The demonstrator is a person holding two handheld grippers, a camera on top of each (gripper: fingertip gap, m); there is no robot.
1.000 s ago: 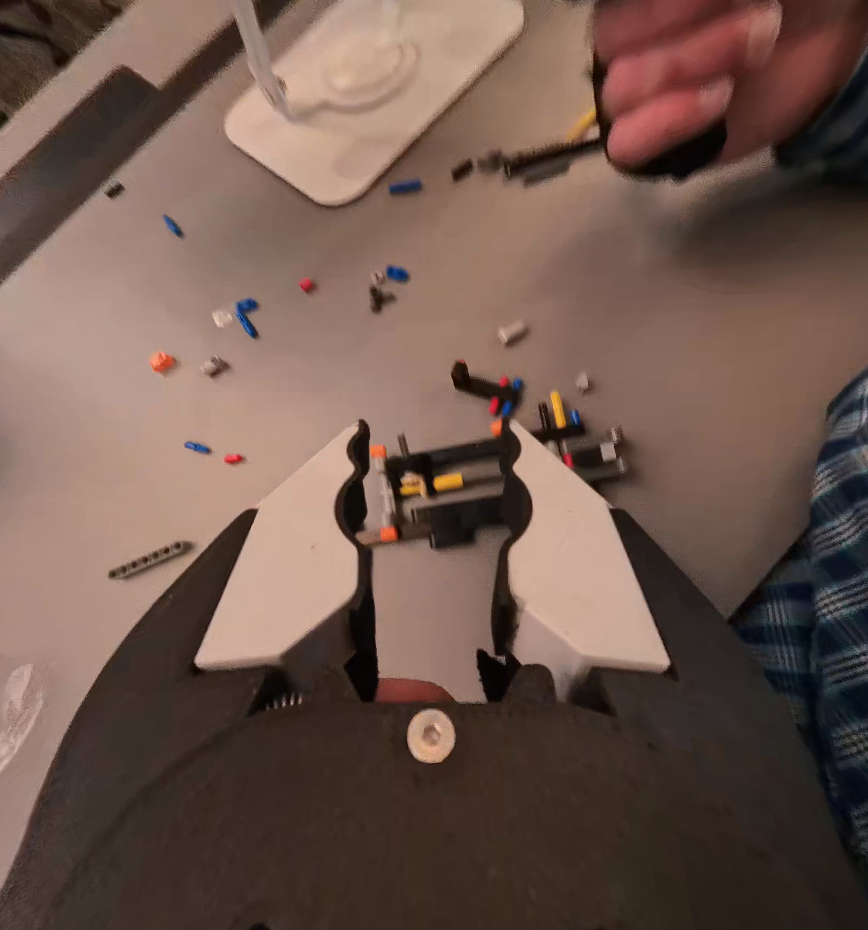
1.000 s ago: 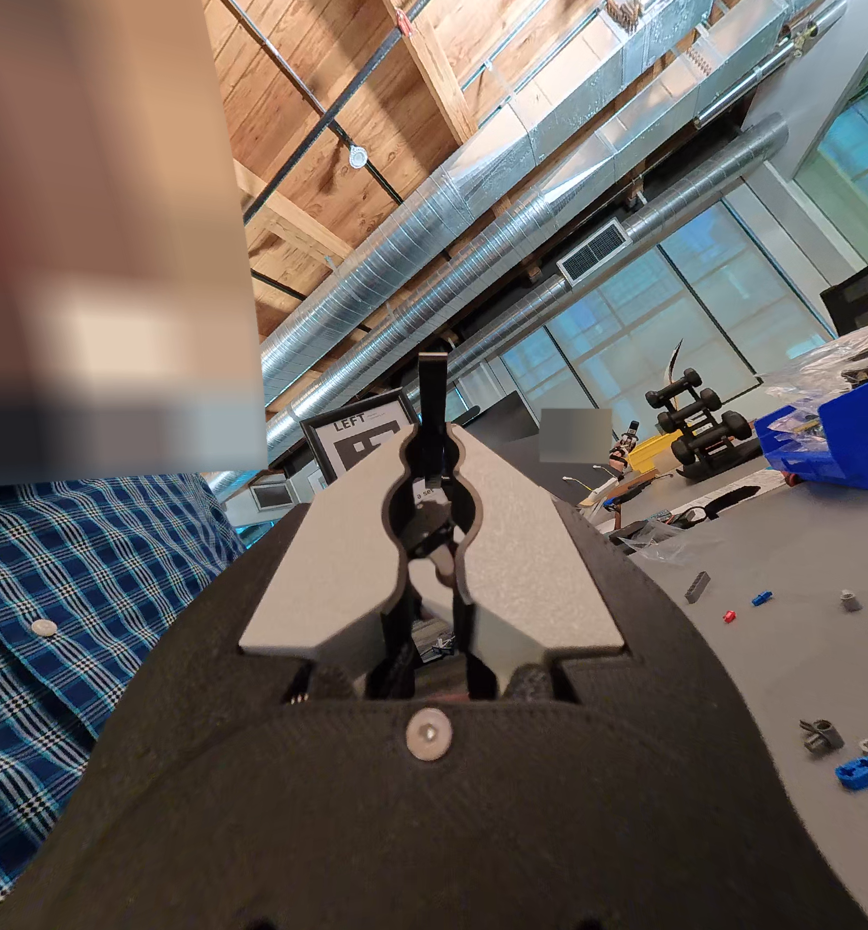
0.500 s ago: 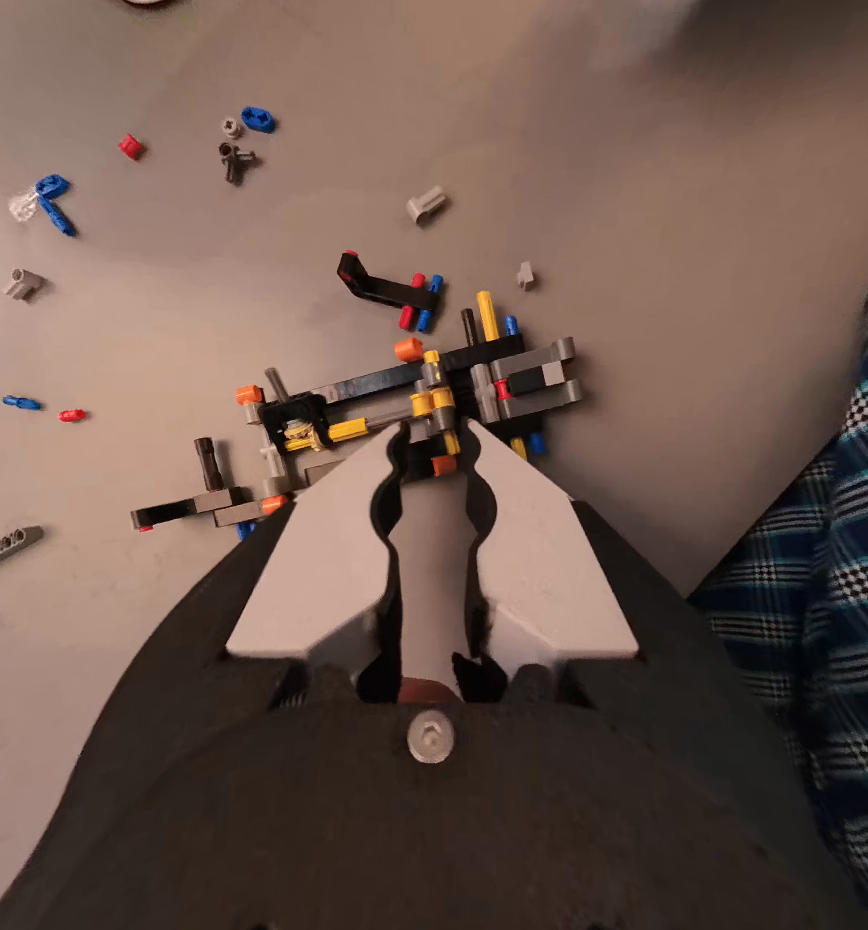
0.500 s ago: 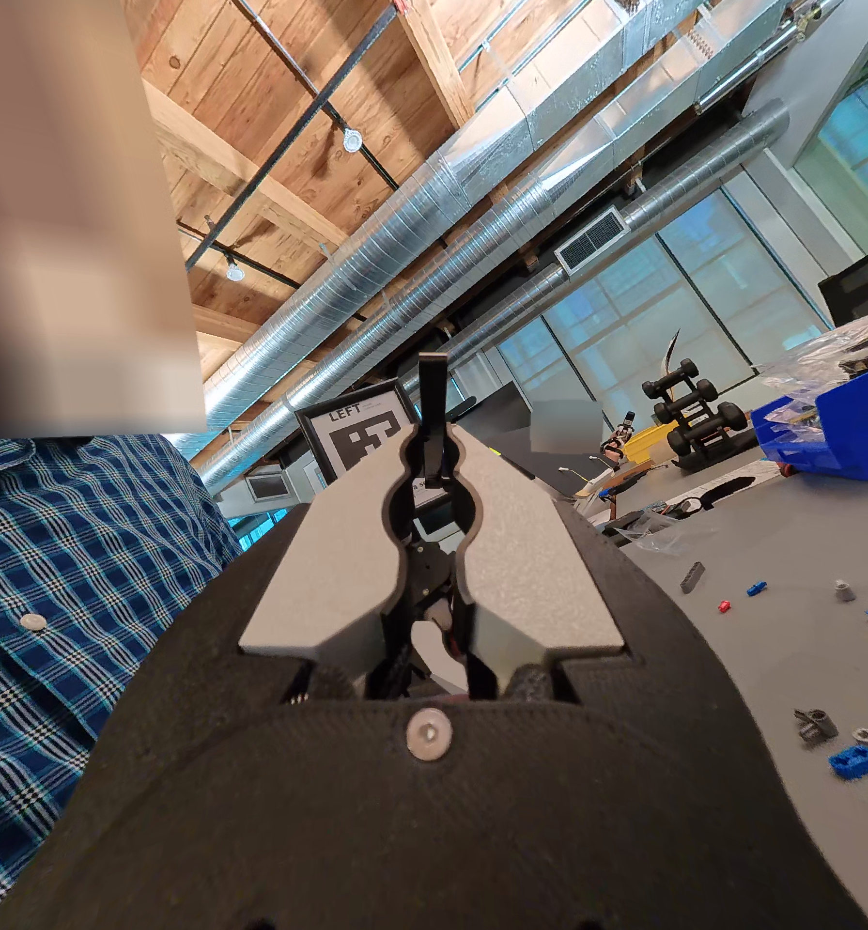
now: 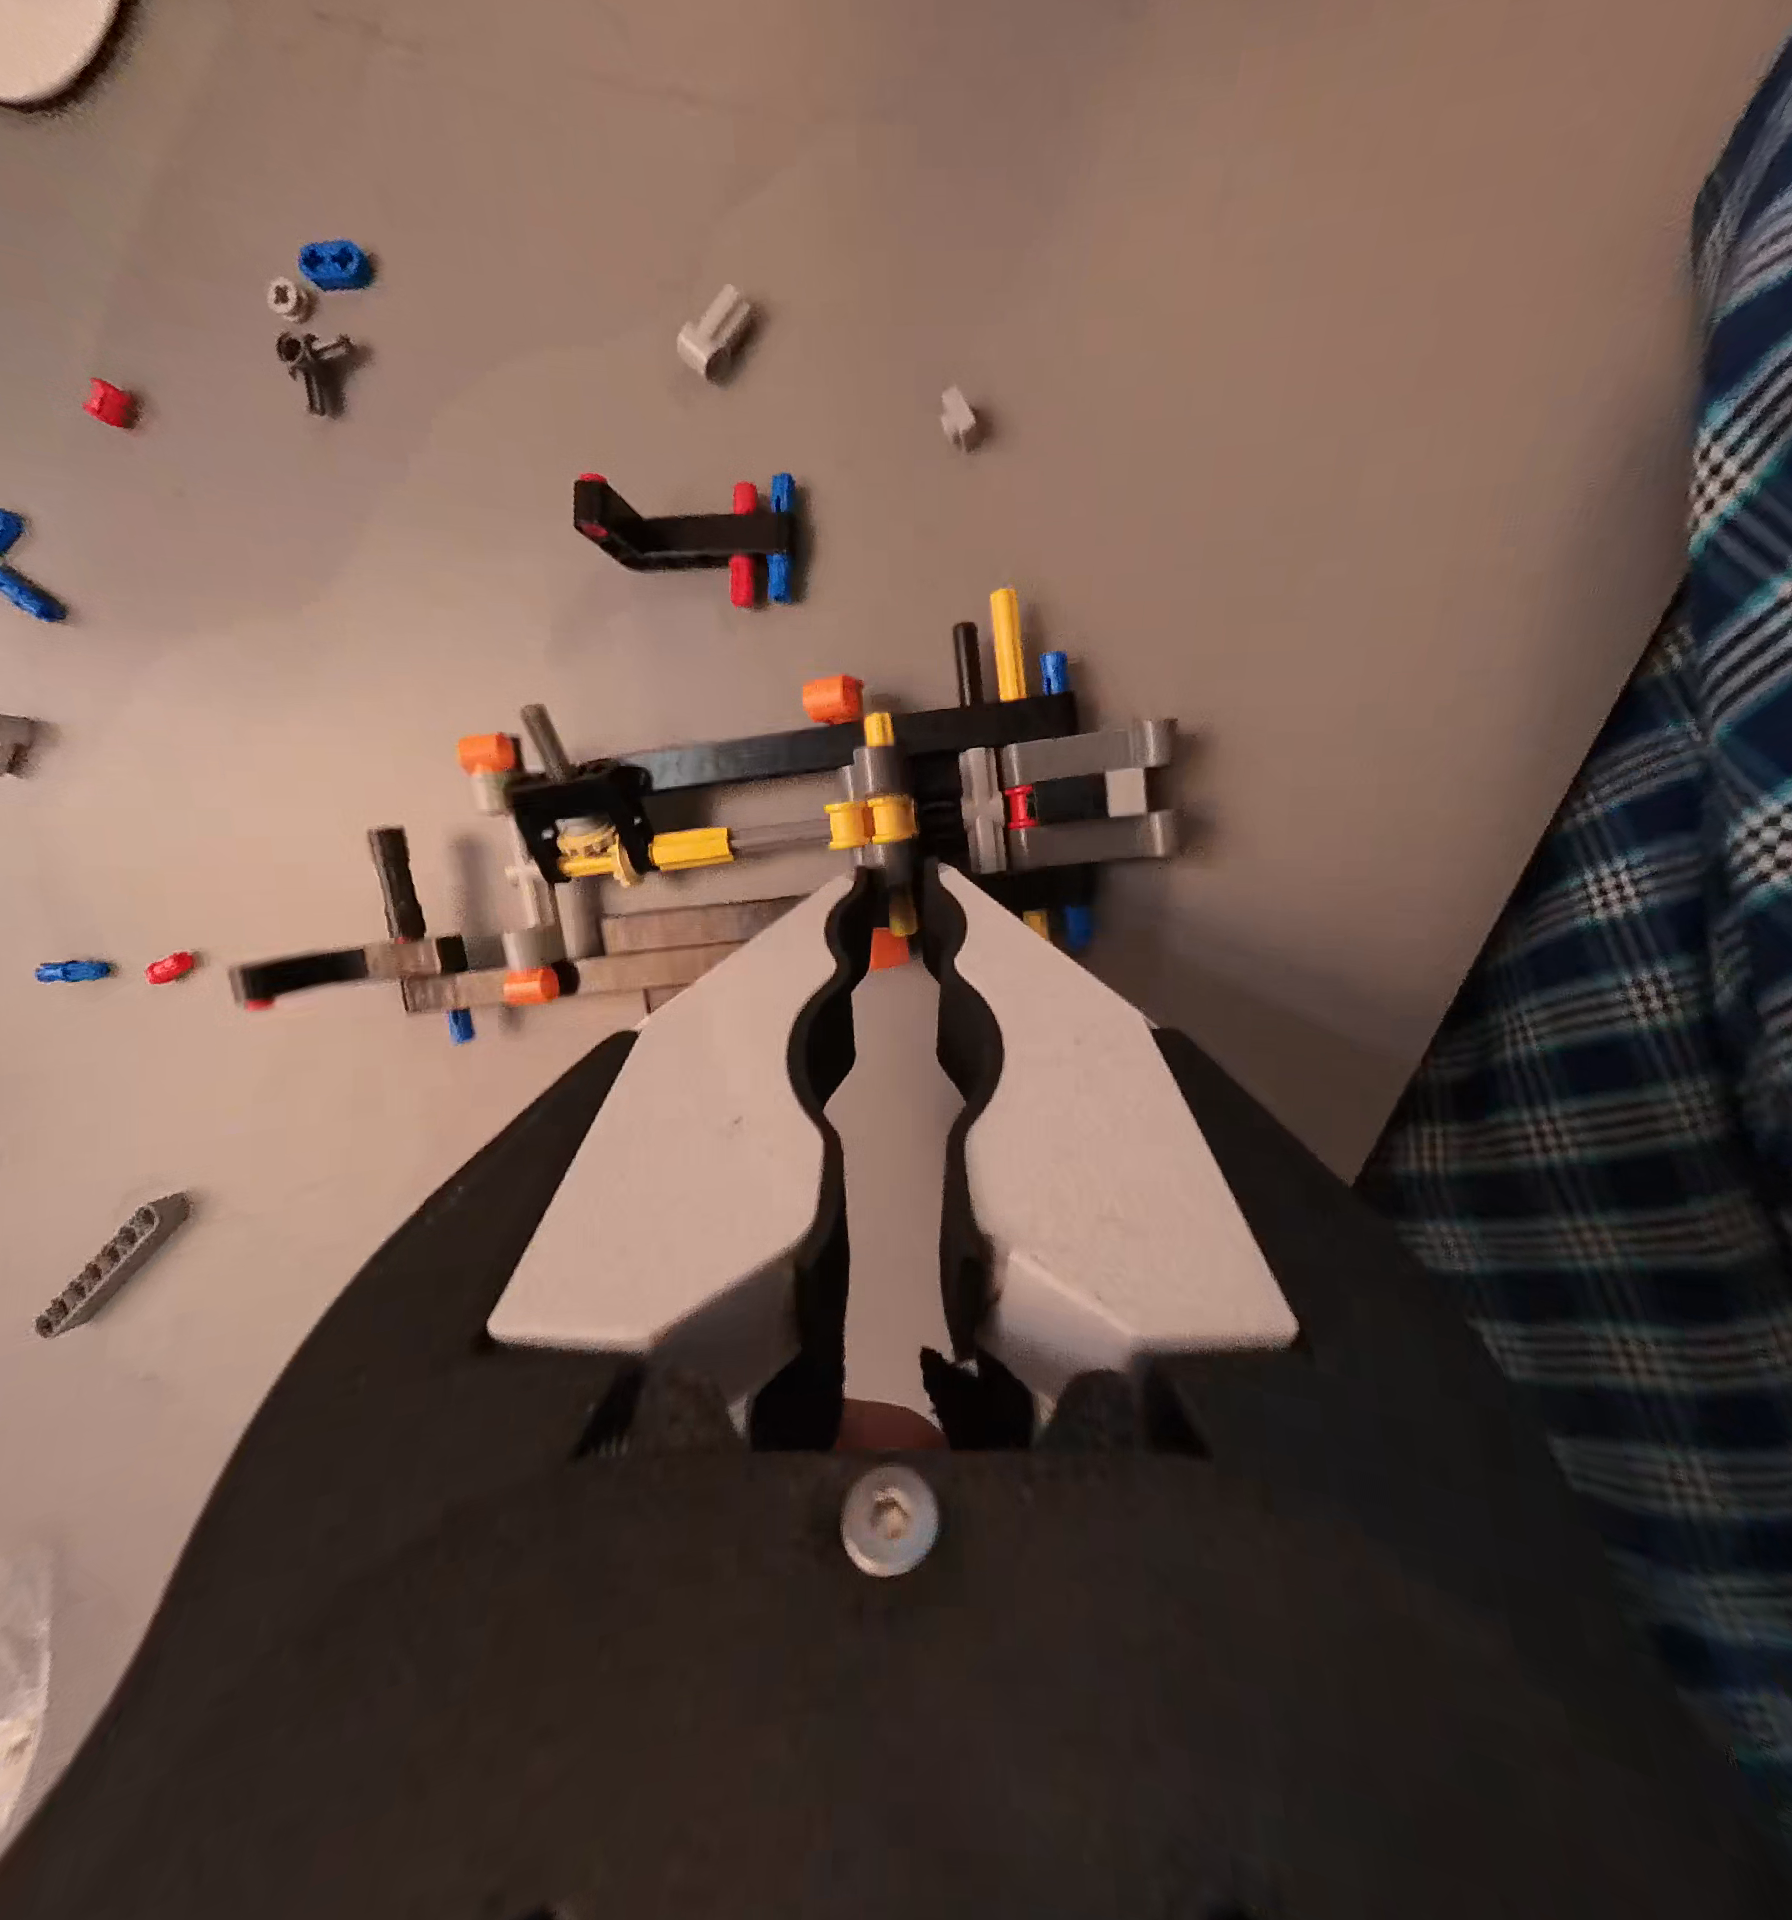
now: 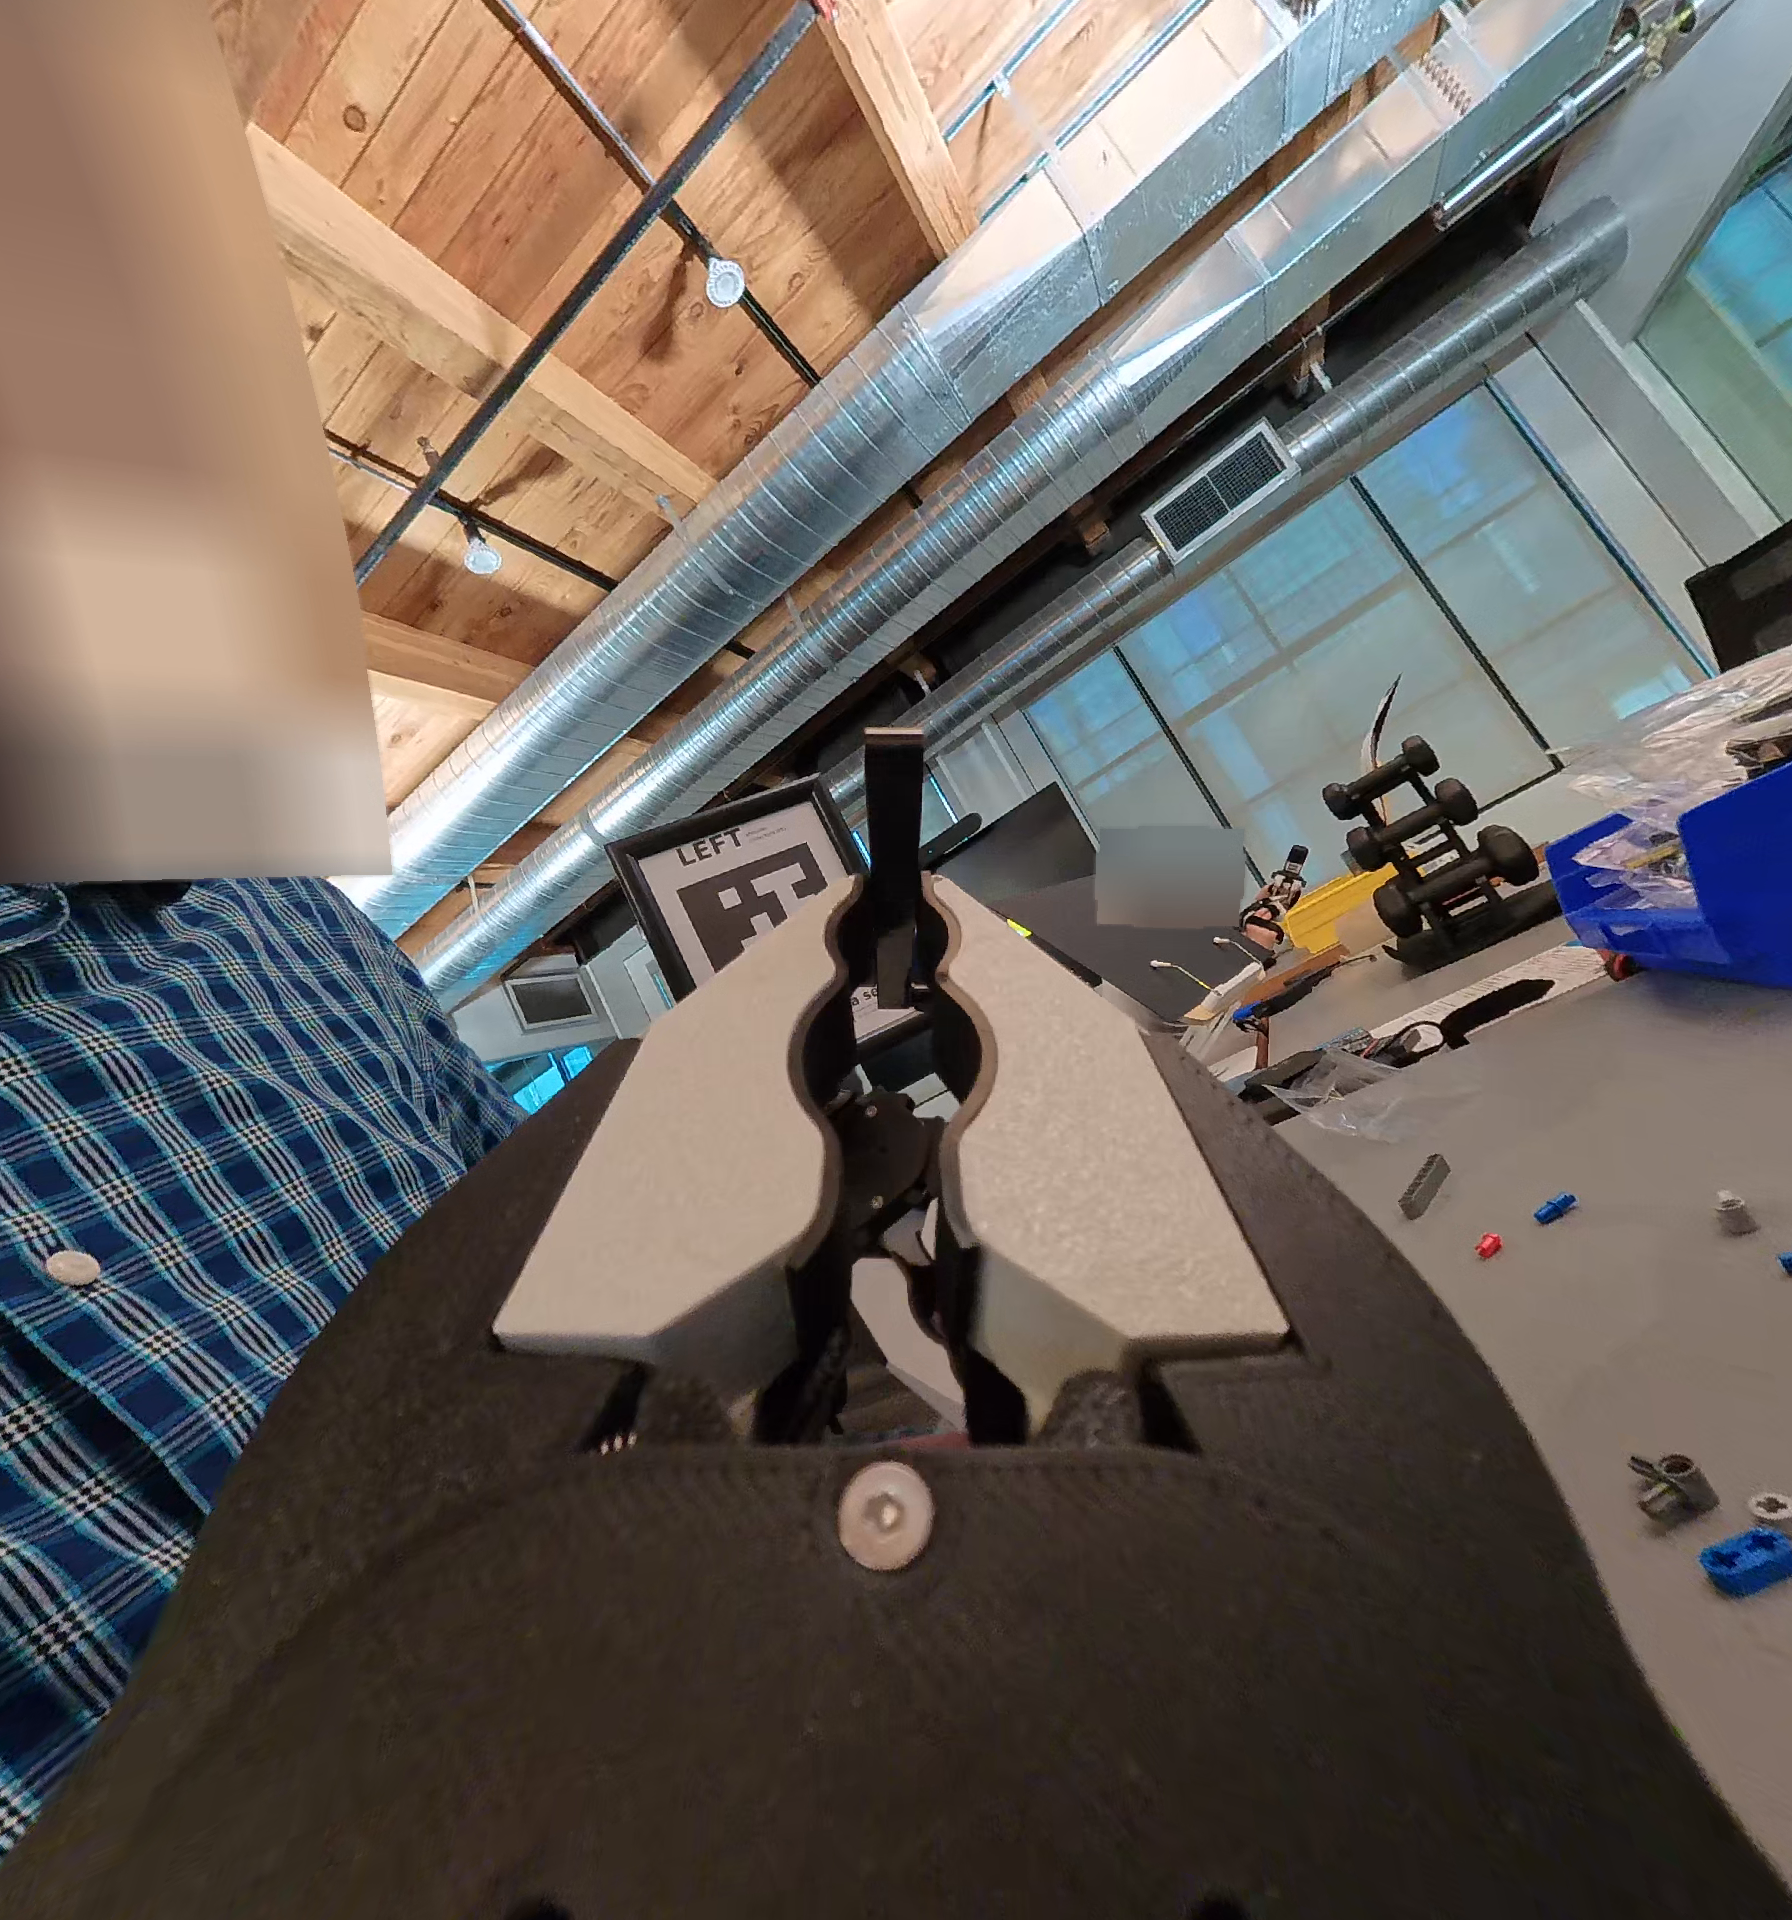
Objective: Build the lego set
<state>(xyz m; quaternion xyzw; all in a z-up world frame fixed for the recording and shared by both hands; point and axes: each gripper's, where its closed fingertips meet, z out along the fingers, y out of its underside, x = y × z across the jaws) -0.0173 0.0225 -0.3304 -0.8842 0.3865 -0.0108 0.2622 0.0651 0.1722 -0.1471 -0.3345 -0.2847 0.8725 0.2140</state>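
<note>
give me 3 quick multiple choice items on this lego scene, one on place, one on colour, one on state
1. Where does the grey holed beam lie on the table, seen from the left wrist view?
A. left of the left gripper
B. on top of the lego build
C. against the plaid shirt

2. What colour is the piece held in the right gripper?
A. yellow
B. black
C. orange

3. How does the left gripper stand?
A. wide open, away from the build
C. lying flat on the table
B. nearly shut around a part of the build

Key: 1 A, the beam lies alone, far left of the gripper. 2 B, a black piece sticks up from its tips. 3 B, the tips close in on the lego build.
</note>
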